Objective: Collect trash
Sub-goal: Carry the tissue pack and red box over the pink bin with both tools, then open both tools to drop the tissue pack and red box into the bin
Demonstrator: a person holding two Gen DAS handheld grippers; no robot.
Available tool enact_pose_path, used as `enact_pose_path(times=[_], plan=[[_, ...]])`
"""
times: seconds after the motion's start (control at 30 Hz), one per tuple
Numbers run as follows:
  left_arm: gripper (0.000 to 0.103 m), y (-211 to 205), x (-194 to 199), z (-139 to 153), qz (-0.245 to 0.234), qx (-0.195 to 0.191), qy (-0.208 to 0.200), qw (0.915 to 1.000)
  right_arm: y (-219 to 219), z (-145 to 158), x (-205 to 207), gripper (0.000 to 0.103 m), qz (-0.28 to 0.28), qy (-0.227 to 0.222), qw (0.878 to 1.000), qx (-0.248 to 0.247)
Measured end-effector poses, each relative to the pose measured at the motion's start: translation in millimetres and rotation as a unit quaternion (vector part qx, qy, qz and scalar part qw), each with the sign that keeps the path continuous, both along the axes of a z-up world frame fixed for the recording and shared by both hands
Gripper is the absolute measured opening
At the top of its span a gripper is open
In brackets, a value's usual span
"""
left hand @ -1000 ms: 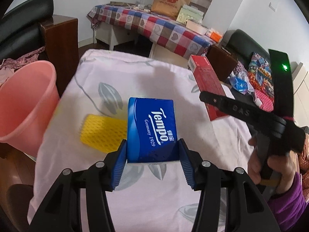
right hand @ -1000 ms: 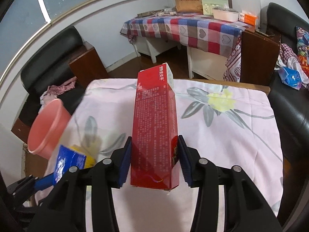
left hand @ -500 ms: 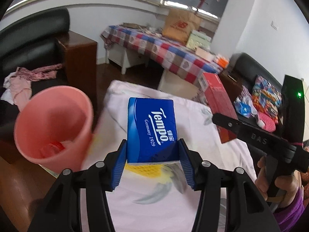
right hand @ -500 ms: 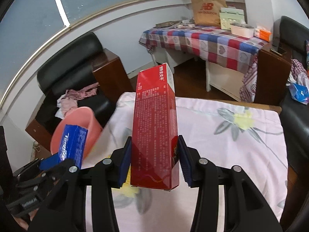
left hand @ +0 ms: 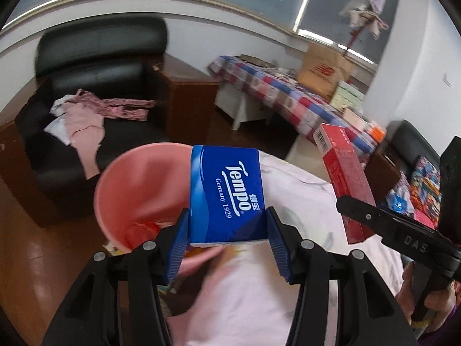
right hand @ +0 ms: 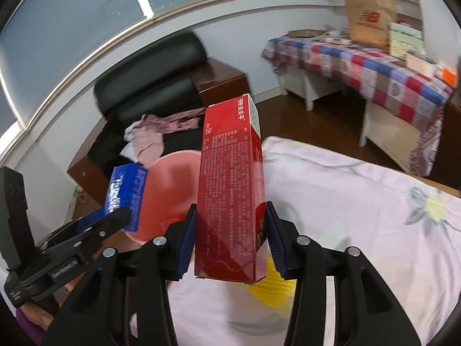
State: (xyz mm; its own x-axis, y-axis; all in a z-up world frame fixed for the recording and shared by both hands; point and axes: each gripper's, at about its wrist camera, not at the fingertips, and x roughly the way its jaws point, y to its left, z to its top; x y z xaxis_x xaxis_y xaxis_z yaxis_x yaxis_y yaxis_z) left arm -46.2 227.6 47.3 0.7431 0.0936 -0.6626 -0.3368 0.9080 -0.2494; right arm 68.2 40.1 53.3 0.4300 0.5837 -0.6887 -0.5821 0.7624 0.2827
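Gripping a blue Tempo tissue pack (left hand: 226,199) with my left gripper (left hand: 227,240), I see both blue pads pressed against its sides at the centre of the left wrist frame. Behind it, left of centre, sits the pink bin (left hand: 138,190), some red scrap visible inside. My right gripper (right hand: 230,248) pinches a tall red carton (right hand: 230,196) upright in the middle of its own frame; the same carton shows at the right of the left wrist view. A yellow item (right hand: 273,291) lies on the floral cloth (right hand: 360,201) at lower centre, partly hidden by the carton
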Motion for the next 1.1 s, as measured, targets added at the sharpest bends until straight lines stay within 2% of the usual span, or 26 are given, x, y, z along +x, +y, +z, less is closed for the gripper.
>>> enact_pose_path(times=[0.23, 0.5, 0.6, 1.1], plan=[[0.052, 39, -3, -21, 0.03, -0.003, 0.023, 0.9993, 54, -12, 1, 0.046, 0.033, 0.035, 0.999, 0.003], [0.052, 64, -1, -44, 0.045, -0.013, 0.042, 0.998, 106, -35, 6, 0.046, 0.056, 0.073, 0.995, -0.027], [0.052, 70, 2, -52, 0.049, -0.013, 0.051, 0.9974, 117, -46, 9, 0.046, 0.057, 0.089, 0.994, -0.034], [0.052, 83, 14, -76, 0.05, -0.012, 0.076, 0.9958, 143, -80, 18, 0.046, 0.046, 0.099, 0.991, -0.082]])
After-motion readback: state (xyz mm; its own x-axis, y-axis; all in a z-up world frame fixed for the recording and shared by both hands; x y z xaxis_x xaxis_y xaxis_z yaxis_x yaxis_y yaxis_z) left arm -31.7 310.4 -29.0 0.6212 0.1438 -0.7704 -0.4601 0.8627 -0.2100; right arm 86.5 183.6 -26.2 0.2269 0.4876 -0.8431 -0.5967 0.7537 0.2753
